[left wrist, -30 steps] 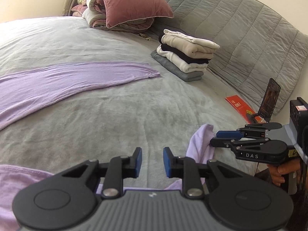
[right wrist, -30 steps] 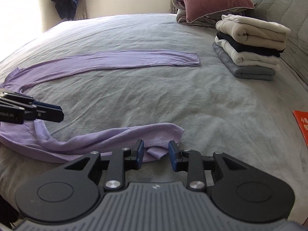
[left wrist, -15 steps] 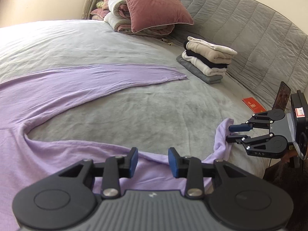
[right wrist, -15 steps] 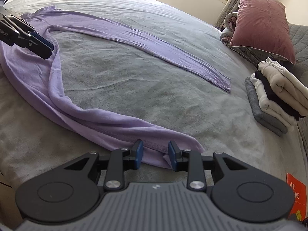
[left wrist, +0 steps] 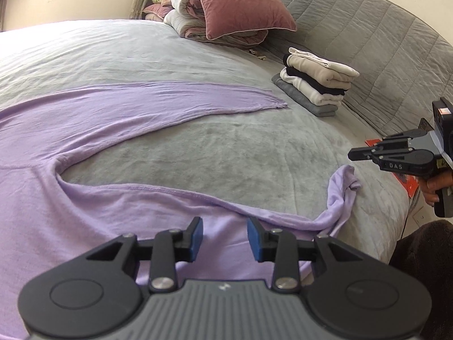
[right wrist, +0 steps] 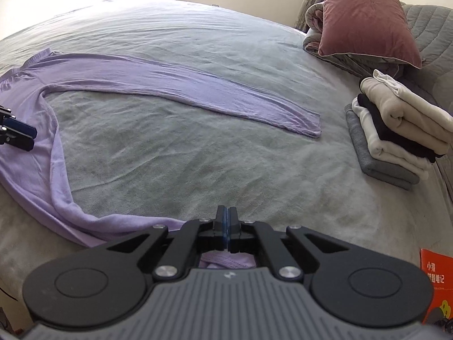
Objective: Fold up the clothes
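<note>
Grey bed [left wrist: 198, 147], lilac top [left wrist: 85, 130], folded stack [left wrist: 314, 85], pillow [left wrist: 243, 2]

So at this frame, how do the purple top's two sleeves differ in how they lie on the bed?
The far sleeve lies flat and straight, reaching toward the folded stack; the near sleeve is bunched and curved along the bed edge. The far sleeve's cuff lies spread flat; the near sleeve's cuff is crumpled, below the shut right gripper. Neither is folded yet; both are the same lilac knit.
</note>
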`<state>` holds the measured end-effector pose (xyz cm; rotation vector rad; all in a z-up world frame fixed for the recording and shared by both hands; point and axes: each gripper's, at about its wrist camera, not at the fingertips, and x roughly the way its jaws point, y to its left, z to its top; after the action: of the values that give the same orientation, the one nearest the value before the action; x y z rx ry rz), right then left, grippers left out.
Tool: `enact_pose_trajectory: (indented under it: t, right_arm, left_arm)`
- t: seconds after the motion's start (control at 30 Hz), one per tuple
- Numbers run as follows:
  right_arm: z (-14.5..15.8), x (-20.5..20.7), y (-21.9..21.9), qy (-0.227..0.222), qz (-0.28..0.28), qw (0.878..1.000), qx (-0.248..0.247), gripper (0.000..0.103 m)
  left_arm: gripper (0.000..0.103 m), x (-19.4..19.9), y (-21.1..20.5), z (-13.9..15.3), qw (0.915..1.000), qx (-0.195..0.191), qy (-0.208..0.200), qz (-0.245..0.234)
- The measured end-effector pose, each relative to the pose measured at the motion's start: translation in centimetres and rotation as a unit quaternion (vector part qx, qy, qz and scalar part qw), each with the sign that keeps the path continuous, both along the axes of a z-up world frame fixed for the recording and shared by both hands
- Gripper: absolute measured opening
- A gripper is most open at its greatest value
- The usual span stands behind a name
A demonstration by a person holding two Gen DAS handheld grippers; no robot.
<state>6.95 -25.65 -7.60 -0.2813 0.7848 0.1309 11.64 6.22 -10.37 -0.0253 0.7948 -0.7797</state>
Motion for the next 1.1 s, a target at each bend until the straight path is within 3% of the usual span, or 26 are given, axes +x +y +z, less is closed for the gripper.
enact_pose_trajectory:
  t: [0.03,0.13,0.23,0.3,0.47,0.57,0.63,0.67,0.77,0.93,1.03,1.1]
  right_arm:
    - [0.1,0.0,-0.1,0.0,0.003,1.0,0.005,0.001]
    - [0.1,-0.4,0.1,0.005,0.016,1.0,0.009,0.018]
    - [-0.5,-1.0,0.4,0.014,0.029,0.999,-0.008,0.038]
    - [-1.1,-1.4,0.5,0.024,0.043,0.999,-0.016,0.038]
    - [-2.5,-1.4,1.0,0.047,0.074,0.995,-0.04,0.038]
    - [-3.2,-0.8,1.0,0.06,0.088,0.994,-0.039,0.038]
    - [-3.2,-0.3,0.5,0.064,0.084,0.994,-0.019,0.023]
    - [-3.1,0.1,0.2,0.066,0.076,0.995,-0.003,0.009]
    - [-2.5,0.9,-0.7,0.059,0.048,0.997,0.03,0.001]
    - [-1.3,2.2,-1.9,0.032,0.002,0.998,0.058,0.0]
    - [-0.5,2.5,-2.3,0.017,-0.006,0.998,0.066,0.0]
    - [-0.2,1.9,-2.0,0.014,0.013,0.998,0.056,0.009]
  left_arm:
    - [0.036,-0.2,-0.3,0.0,0.9999,0.003,-0.006,-0.009]
    - [0.04,-0.5,-1.6,0.0,0.9993,0.014,-0.016,-0.032]
    - [0.04,0.1,-2.7,-0.4,0.9989,-0.005,0.02,-0.042]
    - [0.04,0.1,-3.4,-0.5,0.9979,-0.018,0.03,-0.054]
    - [0.04,-0.4,-6.4,-1.1,0.9946,0.013,0.016,-0.102]
    - [0.04,-0.1,-7.4,-1.3,0.9933,0.01,0.019,-0.113]
    - [0.041,0.3,-7.8,-1.4,0.9937,0.001,0.025,-0.109]
    - [0.041,0.5,-8.0,-1.5,0.9943,-0.005,0.026,-0.104]
    - [0.043,1.0,-8.5,-1.9,0.996,-0.021,0.023,-0.084]
    - [0.057,1.5,-8.8,-1.4,0.9975,-0.043,0.01,-0.055]
    - [0.06,1.7,-8.1,-0.6,0.9978,-0.05,-0.006,-0.042]
    - [0.059,1.8,-7.6,-0.2,0.9977,-0.053,-0.011,-0.041]
